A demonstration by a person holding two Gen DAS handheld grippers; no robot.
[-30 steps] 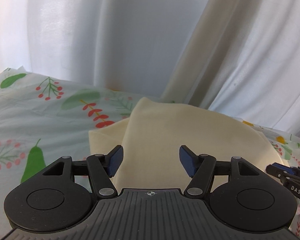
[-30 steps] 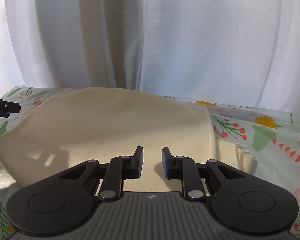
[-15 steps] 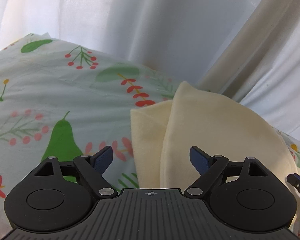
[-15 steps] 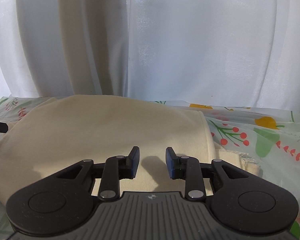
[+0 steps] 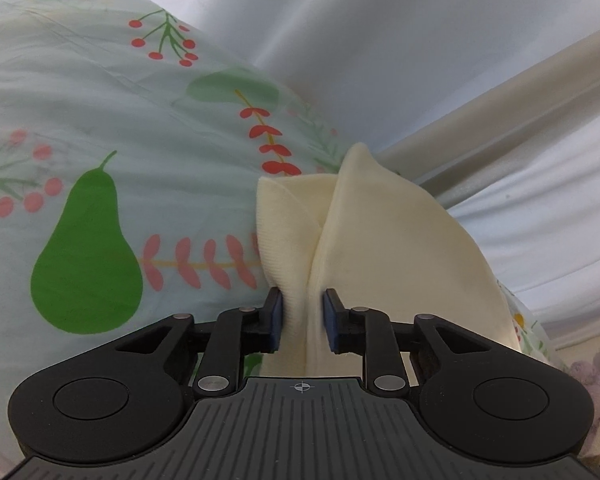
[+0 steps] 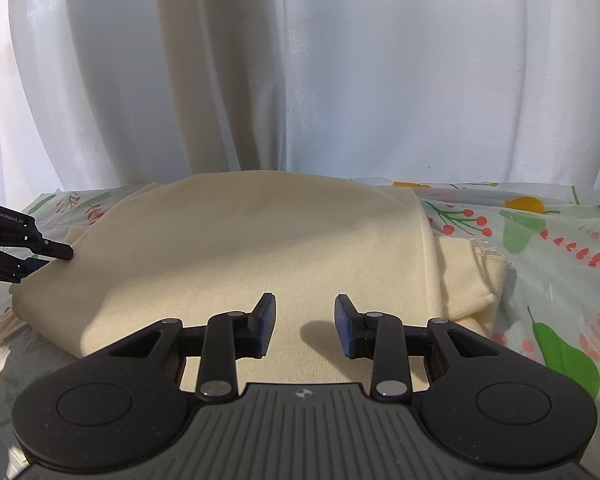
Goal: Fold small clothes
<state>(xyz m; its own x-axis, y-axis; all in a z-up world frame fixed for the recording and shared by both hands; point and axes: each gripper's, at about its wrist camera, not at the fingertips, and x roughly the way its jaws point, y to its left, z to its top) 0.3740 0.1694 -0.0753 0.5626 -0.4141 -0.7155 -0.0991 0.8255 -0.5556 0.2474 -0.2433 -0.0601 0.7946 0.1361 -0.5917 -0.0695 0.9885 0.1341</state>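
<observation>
A folded cream garment (image 6: 260,240) lies on the printed table cover. In the left wrist view its left edge (image 5: 400,248) rises in a pinched ridge between the blue pads. My left gripper (image 5: 302,320) is closing on that ridge, and both pads touch the cloth. The same gripper (image 6: 58,260) shows at the garment's left edge in the right wrist view. My right gripper (image 6: 305,328) hovers over the near middle of the garment. Its jaws are closing slightly but stand apart, with nothing between them, and they cast a shadow on the cloth.
The table cover (image 5: 100,120) is pale with pears, berries and leaves, and it extends right of the garment (image 6: 540,240). White curtains (image 6: 340,80) hang close behind the table. Something lilac and knobbly (image 5: 596,384) sits at the left wrist view's lower right.
My left gripper swung down to the garment's left edge, opened wide, then closed on the edge fold. My right gripper shifted a little over the garment, its jaws now slightly wider.
</observation>
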